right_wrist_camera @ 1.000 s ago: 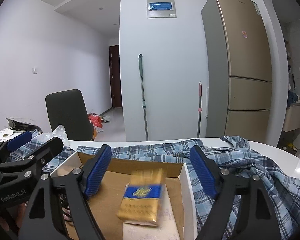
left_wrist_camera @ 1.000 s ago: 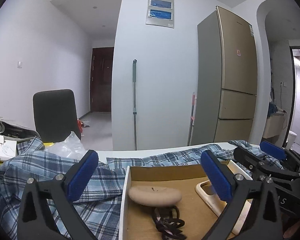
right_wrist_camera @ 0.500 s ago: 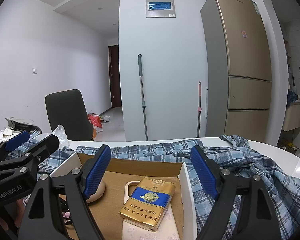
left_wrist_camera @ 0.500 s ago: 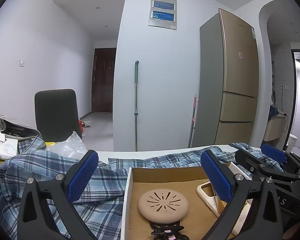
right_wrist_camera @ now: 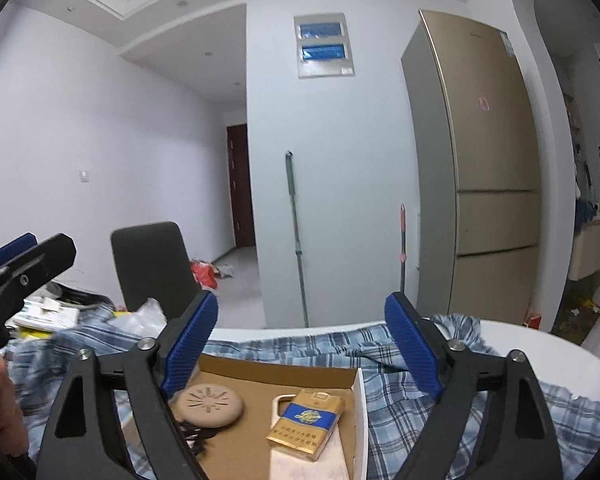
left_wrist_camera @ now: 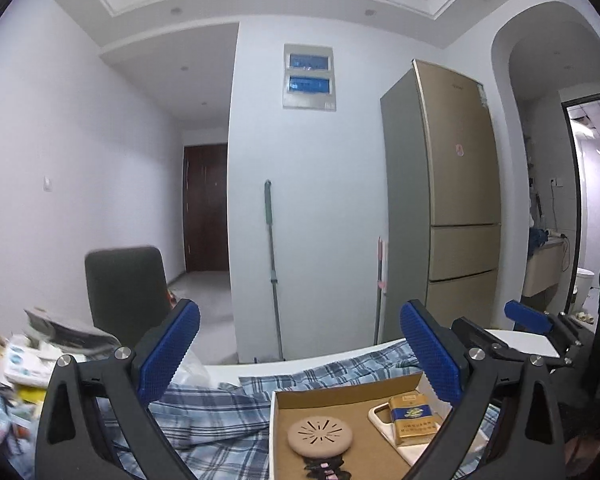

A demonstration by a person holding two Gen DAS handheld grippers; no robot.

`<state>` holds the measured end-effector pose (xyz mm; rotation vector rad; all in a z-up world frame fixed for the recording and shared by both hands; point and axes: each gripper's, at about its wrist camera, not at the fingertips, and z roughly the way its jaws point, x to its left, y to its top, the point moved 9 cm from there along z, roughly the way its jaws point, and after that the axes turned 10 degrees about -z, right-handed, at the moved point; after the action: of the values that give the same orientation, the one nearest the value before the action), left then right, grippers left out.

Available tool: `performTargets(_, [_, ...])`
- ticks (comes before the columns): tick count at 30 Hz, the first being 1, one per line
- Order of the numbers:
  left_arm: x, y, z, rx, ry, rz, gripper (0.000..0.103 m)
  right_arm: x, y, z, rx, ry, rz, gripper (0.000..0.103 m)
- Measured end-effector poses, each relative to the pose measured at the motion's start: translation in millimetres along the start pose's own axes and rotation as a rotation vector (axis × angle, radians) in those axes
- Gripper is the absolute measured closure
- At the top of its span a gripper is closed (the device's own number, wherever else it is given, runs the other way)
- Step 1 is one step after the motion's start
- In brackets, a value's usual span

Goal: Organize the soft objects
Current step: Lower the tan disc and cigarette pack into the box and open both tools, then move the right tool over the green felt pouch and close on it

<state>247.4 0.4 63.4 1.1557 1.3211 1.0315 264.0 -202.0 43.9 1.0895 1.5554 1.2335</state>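
- The left gripper (left_wrist_camera: 298,354) hangs with its jaws wide apart and nothing between them; only far wall and floor show in the gap.
- The right gripper (right_wrist_camera: 300,346) has just been opening its jaws further, and they too stand apart and empty.
- Below and ahead of both pairs of jaws sits the cardboard box (right_wrist_camera: 354,390). In it lie a round beige silicone pad (right_wrist_camera: 210,402), a dark hair tie (left_wrist_camera: 324,468) just beneath it, and a gold-and-blue cigarette pack (right_wrist_camera: 308,424) resting on a pale phone case (left_wrist_camera: 380,420).
- The plaid shirt (left_wrist_camera: 224,412) lies rumpled around the box, spreading to the left of the left jaws and to the right of the right jaws, over the white table (right_wrist_camera: 548,350).
- To my eye the box is filled and the shirt is the soft thing left to sort.
- To do that well, I'd bring each gripper down on its own side and pinch a single layer at an edge or the collar, not a bunched fold.
- Both should lift together so the cloth spreads rather than twists.
- The shirt seems to run under the box, so a hard pull could drag or tip it; go slowly.
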Motion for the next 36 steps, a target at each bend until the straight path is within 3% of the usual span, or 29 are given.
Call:
performTargets(4, [-4.6, 2.1, -30.4, 0.008, -0.006, -0.010, 0.001, 10.6, 9.5, -34.4, -0.030, 0.025, -0.027, 0.013])
performTargets(7, [-6.2, -11.1, -50.0, 0.065, -0.021, -0.036, 0.001, 22.0, 7.9, -53.4, -0.013, 0.061, -0.031, 0.012])
performTargets(10, [-5.1, -20.7, -71.0, 0.089, -0.023, -0.048, 0.001, 30.3, -3.3, -68.8, 0.013, 0.091, -0.035, 0.007])
performTargets(16, [-0.5, -46.1, -108.3, 0.124, -0.010, -0.044, 0.001, 39.1, -35.3, -91.5, 0.085, 0.116, -0.043, 0.007])
performTargets(21, [2.0, -73.1, -113.2, 0.167, -0.002, -0.028, 0.001, 34.3, -59.8, -101.1, 0.103, 0.094, -0.052, 0.007])
performTargets(27, [10.5, -92.5, -110.2, 0.157, 0.019, -0.022, 0.001, 40.1, -89.4, -99.2, 0.169, 0.103, -0.047, 0.007])
performTargets(36, [16.5, -92.4, -109.9, 0.158, 0.010, -0.054, 0.001, 44.2, -95.9, -93.5, 0.203, 0.105, -0.057, 0.007])
